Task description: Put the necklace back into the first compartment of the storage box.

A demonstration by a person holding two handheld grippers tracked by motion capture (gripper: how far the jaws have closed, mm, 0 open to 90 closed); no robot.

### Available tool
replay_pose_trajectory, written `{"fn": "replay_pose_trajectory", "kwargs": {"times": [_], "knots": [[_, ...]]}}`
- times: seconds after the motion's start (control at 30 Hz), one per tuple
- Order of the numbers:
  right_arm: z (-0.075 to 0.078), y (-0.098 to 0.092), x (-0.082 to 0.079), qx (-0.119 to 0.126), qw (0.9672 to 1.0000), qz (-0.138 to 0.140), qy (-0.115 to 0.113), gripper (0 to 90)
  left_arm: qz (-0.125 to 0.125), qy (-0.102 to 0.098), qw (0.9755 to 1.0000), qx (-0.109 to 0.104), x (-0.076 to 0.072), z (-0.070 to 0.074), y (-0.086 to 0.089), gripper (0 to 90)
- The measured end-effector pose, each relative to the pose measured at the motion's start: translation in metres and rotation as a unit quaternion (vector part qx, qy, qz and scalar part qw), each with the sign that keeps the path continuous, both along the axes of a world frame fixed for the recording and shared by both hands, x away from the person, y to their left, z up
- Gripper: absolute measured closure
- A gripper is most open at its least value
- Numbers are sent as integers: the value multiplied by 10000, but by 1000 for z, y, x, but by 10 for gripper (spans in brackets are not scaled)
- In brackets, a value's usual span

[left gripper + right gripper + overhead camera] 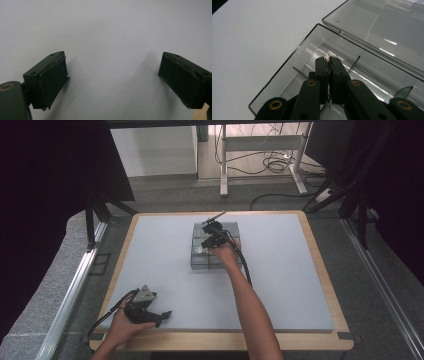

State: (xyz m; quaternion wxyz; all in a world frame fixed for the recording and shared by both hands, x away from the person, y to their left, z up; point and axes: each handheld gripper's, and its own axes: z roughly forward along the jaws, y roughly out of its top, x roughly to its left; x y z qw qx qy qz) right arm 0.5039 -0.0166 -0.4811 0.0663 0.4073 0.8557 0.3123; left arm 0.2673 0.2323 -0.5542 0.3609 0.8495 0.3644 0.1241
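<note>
The right tongs (329,61) are pressed together on a small pale thing (330,55), white and crumpled, maybe a bit of paper or foil; I cannot tell what it is. Only its end comes out above the tips. The tongs hold it inside the lower half of a clear plastic box (294,65), above the bottom, near a thin divider (354,65) that stands in the box. The lid (387,27) lies open and flat behind, joined by its hinge, so the way in from above is free. I think the thing is pinched at the very tips because it is so small, and a deeper grip would hide it or crush it.

In the high view the right tongs (210,239) are over the box (216,262), which lies a little beyond the middle of the grey surface (150,260). The forearm reaches far forward to it.

The left tongs (112,75) are wide apart and hold nothing; between the jaws there is only the pale surface. In the high view the left tongs (161,316) rest low at the near left edge, well apart from the box. My guess is that this hand waits there so that it does not disturb the other.
</note>
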Motion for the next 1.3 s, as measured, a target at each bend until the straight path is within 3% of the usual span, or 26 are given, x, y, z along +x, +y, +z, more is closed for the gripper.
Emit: {"fn": "replay_pose_trajectory", "kwargs": {"times": [0.33,0.4,0.5,0.73,0.97,1.3], "knots": [[-6,0,-1,9,10000,22,28,843,2,0,10000,2,0,0,0,83],[-7,2,-1,15,10000,31,28,733,2,1,10000,2,0,0,0,83],[-8,3,-2,-11,10000,76,52,711,1,1,10000,2,0,0,0,83],[3,-4,-10,256,9995,184,-4,599,-9,2,10000,16,0,0,0,82],[15,-20,-30,449,9983,352,-150,520,-4,-1,10000,18,0,0,0,82],[25,-65,-78,693,9951,534,-455,458,23,-7,10000,14,0,0,0,82]]}}
